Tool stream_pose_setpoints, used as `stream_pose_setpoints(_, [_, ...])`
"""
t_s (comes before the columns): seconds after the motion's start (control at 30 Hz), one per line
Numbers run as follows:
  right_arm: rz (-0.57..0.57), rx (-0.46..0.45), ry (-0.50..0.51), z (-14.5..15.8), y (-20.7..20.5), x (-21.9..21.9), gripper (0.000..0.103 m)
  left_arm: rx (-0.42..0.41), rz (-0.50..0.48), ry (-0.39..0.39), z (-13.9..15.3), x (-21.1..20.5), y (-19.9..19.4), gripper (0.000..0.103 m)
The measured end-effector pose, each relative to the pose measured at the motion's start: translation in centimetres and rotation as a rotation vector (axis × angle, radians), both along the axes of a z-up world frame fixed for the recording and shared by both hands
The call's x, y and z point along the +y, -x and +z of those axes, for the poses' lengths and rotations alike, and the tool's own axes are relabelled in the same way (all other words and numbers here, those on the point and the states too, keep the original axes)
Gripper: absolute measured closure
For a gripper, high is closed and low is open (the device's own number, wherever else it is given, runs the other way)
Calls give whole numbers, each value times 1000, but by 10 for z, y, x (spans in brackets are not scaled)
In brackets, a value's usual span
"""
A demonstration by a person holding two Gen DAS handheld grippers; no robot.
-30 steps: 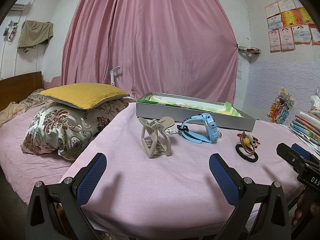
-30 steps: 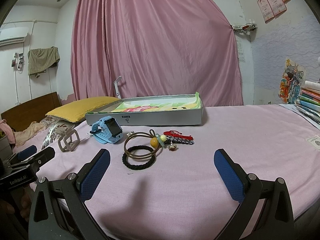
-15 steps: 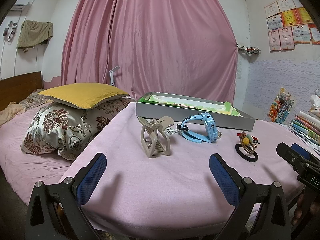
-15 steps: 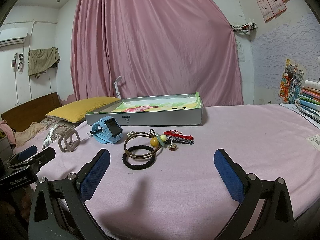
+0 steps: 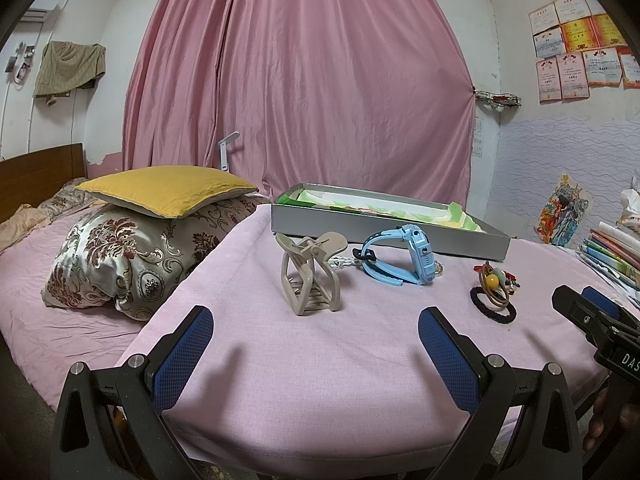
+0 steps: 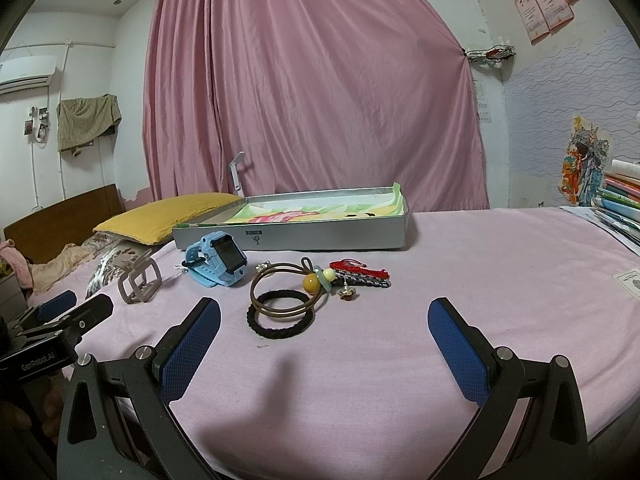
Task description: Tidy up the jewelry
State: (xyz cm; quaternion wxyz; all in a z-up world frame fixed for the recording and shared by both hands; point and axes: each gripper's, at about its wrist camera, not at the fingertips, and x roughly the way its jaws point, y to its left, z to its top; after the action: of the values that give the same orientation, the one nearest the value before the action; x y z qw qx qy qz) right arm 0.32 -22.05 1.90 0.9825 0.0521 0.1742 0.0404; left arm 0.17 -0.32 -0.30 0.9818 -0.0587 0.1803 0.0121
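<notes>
Two grippers: left gripper [image 5: 316, 354] and right gripper [image 6: 324, 346], both with jaws spread wide, holding nothing, poised low over the near edge of the pink-covered table [image 6: 500, 264].
Loose items: beige claw clip [image 5: 310, 276] standing upright, nearest the left gripper; blue watch [image 5: 400, 258] just beyond it on its side, strap looped; black hair tie [image 6: 280, 314] with a brown beaded hair tie [image 6: 286, 288] overlapping it, ahead of the right gripper; red and grey braided bracelets [image 6: 362, 274] and a small metal charm just past those.
Destination: judged to be the silver tray [image 6: 320, 236] at the far side, open top, lined with patterned paper, well apart from both grippers; nothing seen inside from these angles.
Stage: judged the start — every piece out on the cloth, none stowed.
Step in hand: first pick, probably claw clip for the left, hair ties for the right.
Method, clip: close across the narrow body, not the curved handles — pressing those would spring it open.
Method, ties: low, flat approach; pinch one side of the stacked rings; expect the two to lift together and the charm to snag.
Risk: cloth bunching under the fingertips.
</notes>
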Motion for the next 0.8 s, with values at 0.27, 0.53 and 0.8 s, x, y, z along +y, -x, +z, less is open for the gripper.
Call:
stream_pose_setpoints(0.27, [12, 8, -12, 1, -7, 3, 1, 4, 15, -12, 2, 0, -3, 0])
stream_pose_setpoints(0.53, [90, 40, -24, 12, -21, 3, 1, 34, -19, -11, 15, 11, -22, 0])
stream_pose_setpoints(0.8, [191, 180, -42, 10, -52, 7, 6, 179, -79, 69, 14, 21, -61, 0])
